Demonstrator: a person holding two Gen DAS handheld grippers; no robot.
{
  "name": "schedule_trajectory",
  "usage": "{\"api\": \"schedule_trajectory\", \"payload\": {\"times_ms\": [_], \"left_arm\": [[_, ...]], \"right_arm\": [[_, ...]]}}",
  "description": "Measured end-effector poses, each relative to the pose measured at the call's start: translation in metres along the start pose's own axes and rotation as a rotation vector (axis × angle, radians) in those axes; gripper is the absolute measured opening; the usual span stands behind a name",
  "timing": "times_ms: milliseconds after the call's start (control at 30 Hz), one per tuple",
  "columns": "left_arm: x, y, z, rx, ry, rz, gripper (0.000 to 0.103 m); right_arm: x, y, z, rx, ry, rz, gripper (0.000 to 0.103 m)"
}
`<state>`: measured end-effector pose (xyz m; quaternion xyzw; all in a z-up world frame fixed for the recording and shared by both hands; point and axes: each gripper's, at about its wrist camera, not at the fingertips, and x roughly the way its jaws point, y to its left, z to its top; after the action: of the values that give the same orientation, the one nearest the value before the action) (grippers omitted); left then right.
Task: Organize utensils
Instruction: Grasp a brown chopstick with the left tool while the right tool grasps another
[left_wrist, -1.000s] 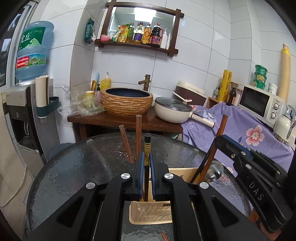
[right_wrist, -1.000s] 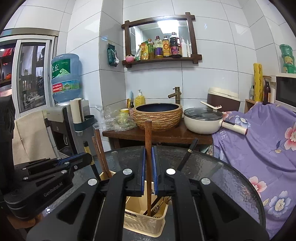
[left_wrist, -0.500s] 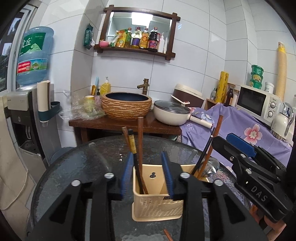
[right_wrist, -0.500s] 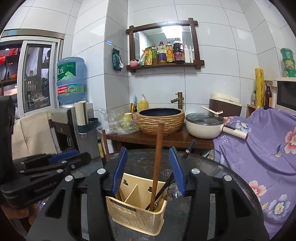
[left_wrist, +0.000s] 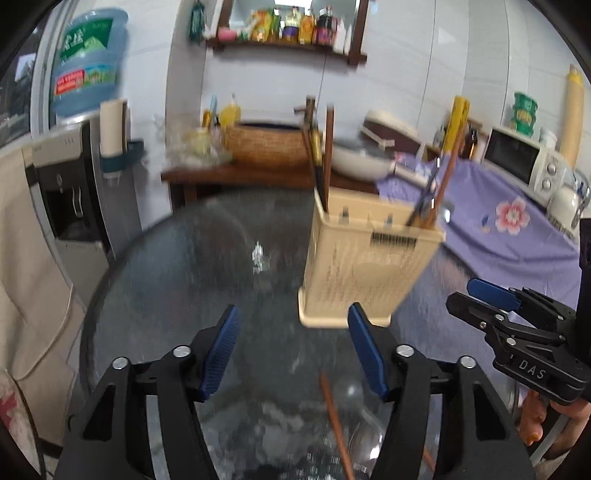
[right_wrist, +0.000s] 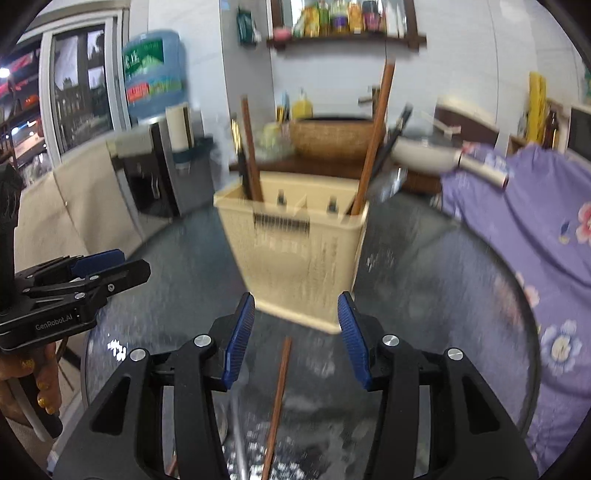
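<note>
A beige plastic utensil holder (left_wrist: 365, 266) stands on the round glass table (left_wrist: 166, 280), also in the right wrist view (right_wrist: 299, 251). Brown chopsticks (left_wrist: 327, 155) and a dark utensil stand in its left compartment; more chopsticks (left_wrist: 447, 170) and a spoon stand in its right one. A loose brown chopstick (right_wrist: 279, 398) lies on the glass in front of the holder, also in the left wrist view (left_wrist: 334, 417). My left gripper (left_wrist: 293, 350) is open and empty, short of the holder. My right gripper (right_wrist: 295, 336) is open and empty above the loose chopstick.
Behind the table a wooden counter holds a woven basin (left_wrist: 266, 144) and a white pan (left_wrist: 364, 162). A water dispenser (left_wrist: 74, 158) stands left. A purple flowered cloth (left_wrist: 517, 229) and a microwave (left_wrist: 524, 162) are at the right.
Both grippers let go of the utensils they held in the holder, opened wide and pulled back and down. The holder now stands farther from both. The frames are motion-blurred.
</note>
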<state>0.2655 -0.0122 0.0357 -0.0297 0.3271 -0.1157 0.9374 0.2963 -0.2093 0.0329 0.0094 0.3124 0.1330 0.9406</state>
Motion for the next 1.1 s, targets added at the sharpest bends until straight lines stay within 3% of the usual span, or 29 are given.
{"api": "schedule_trajectory", "payload": {"times_ms": [167, 400, 733, 1100], "left_arm": [[0.023, -0.002, -0.040, 0.014, 0.154, -0.031, 0.038], [0.046, -0.002, -0.062, -0.001, 0.266, -0.076, 0.019], [0.062, -0.014, -0.073, 0.017, 0.338, -0.141, 0.016], [0.075, -0.026, -0.079, 0.063, 0.374, -0.112, 0.014]], "right_arm": [[0.029, 0.006, -0.050, 0.037, 0.153, 0.023, 0.042], [0.047, 0.004, -0.081, 0.081, 0.251, 0.036, 0.039], [0.052, -0.002, -0.085, 0.093, 0.281, 0.043, 0.034], [0.052, -0.001, -0.079, 0.087, 0.288, 0.044, 0.034]]}}
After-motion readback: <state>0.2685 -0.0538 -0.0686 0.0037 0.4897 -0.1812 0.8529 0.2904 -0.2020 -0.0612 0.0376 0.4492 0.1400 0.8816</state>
